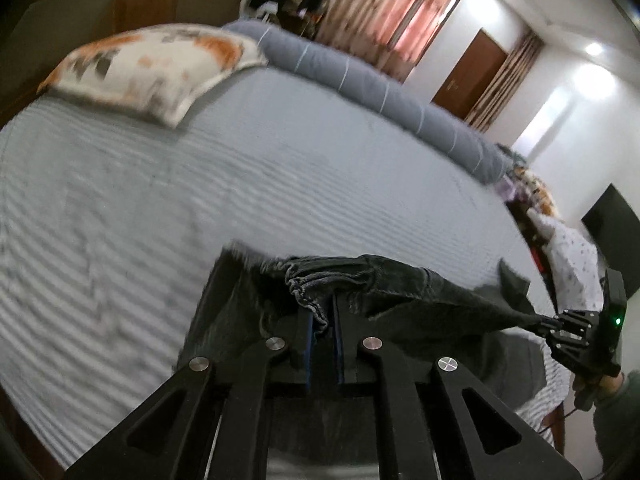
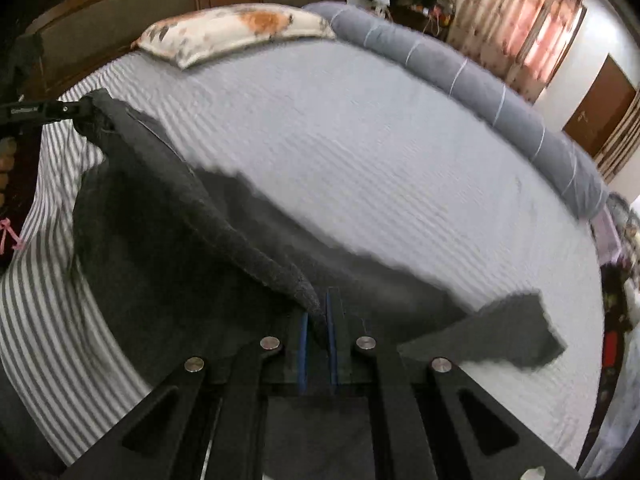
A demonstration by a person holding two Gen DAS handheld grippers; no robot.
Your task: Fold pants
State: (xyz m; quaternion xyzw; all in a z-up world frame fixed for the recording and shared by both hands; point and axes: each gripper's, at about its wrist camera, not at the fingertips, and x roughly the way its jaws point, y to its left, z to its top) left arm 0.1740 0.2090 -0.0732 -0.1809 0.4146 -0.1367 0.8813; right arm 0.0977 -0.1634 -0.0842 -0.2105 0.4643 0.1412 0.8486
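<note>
Basically, both the left hand-held gripper (image 1: 322, 316) and the right hand-held gripper (image 2: 318, 316) are clamped on the dark grey denim pants (image 2: 160, 240), held stretched above the grey-and-white striped bed (image 2: 360, 140), so keep the edge taut and level, then lower evenly.

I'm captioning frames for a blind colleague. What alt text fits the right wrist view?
The right gripper pinches an edge of dark pants stretched left to the left gripper, above a striped bed. A pillow and a grey bolster lie at the far side.
</note>
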